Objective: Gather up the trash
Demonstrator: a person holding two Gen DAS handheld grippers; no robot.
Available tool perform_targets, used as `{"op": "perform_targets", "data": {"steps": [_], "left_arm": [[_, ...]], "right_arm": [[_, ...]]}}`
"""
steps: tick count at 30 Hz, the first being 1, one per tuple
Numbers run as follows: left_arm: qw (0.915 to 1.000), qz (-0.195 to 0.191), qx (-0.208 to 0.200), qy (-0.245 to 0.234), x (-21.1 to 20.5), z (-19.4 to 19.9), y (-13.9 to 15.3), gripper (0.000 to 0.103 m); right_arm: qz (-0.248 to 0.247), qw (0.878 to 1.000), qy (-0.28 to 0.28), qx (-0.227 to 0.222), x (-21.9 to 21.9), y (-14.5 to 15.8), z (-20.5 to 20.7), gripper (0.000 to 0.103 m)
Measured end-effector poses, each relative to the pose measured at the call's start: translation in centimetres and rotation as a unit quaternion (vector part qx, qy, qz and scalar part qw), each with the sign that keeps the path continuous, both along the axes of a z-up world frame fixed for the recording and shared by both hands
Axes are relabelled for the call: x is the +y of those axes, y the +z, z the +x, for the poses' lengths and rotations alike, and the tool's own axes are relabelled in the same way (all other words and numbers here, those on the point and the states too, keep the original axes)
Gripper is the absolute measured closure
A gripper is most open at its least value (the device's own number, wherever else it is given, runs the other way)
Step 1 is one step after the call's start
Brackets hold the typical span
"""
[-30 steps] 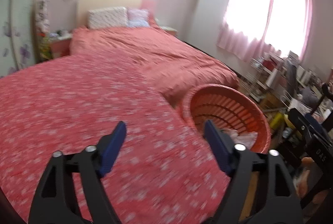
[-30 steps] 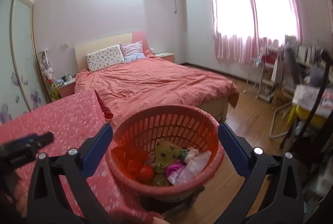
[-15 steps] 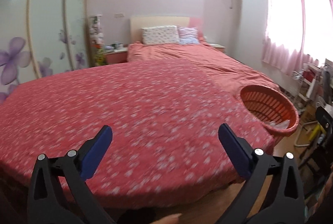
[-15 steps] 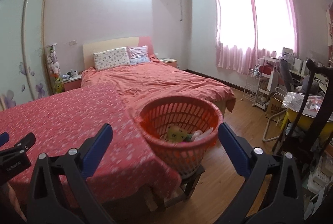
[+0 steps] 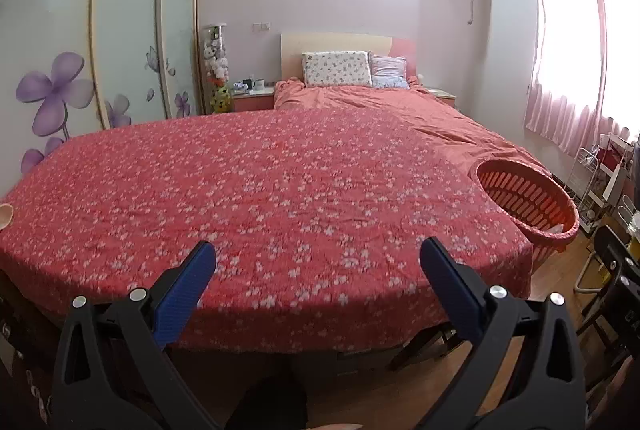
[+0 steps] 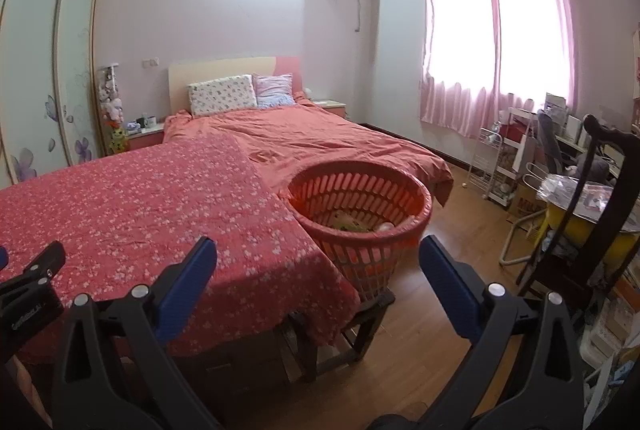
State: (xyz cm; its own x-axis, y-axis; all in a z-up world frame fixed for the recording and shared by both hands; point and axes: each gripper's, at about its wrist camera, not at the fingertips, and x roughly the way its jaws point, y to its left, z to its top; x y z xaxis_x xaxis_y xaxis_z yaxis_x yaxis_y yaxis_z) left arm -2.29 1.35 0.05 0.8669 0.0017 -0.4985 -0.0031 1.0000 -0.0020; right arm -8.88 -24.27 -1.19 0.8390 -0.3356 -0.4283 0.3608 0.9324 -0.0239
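Your left gripper (image 5: 318,270) is spread wide with nothing between its blue pads (image 5: 188,286), held above the near edge of the table covered in a red flowered cloth (image 5: 260,190). The orange basket (image 5: 528,202) sits off to its right, at the table's far right corner. Your right gripper (image 6: 318,268) is likewise wide open and holds nothing; the basket (image 6: 360,214) stands just ahead of it, between the fingers, touching the cloth's edge, with trash (image 6: 352,224) lying in its bottom. A bed (image 6: 320,138) lies beyond.
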Motion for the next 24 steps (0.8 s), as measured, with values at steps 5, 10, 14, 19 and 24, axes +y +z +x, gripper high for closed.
{"op": "perform_targets", "data": {"steps": [5, 10, 14, 19, 24], "left_arm": [[1.0, -0.003, 0.007, 0.006, 0.3, -0.5, -0.5, 0.002], [0.9999, -0.008, 0.011, 0.008, 0.3, -0.6, -0.6, 0.002], [0.9999, -0.008, 0.012, 0.007, 0.1, -0.7, -0.7, 0.002], [0.9998, -0.009, 0.016, 0.006, 0.0, -0.5, -0.8, 0.002], [0.9998, -0.012, 0.016, 0.008, 0.1, -0.4, -0.7, 0.002]], "right_arm": [[0.0, 1.0, -0.016, 0.011, -0.3, -0.3, -0.2, 0.004], [0.001, 1.0, -0.021, 0.017, -0.5, -0.4, 0.0, 0.004], [0.0, 1.0, -0.022, 0.019, -0.7, -0.6, 0.3, 0.004], [0.001, 0.999, -0.022, 0.024, -0.8, -0.8, 0.7, 0.004], [0.001, 0.999, -0.02, 0.025, -0.8, -0.9, 0.9, 0.004]]}}
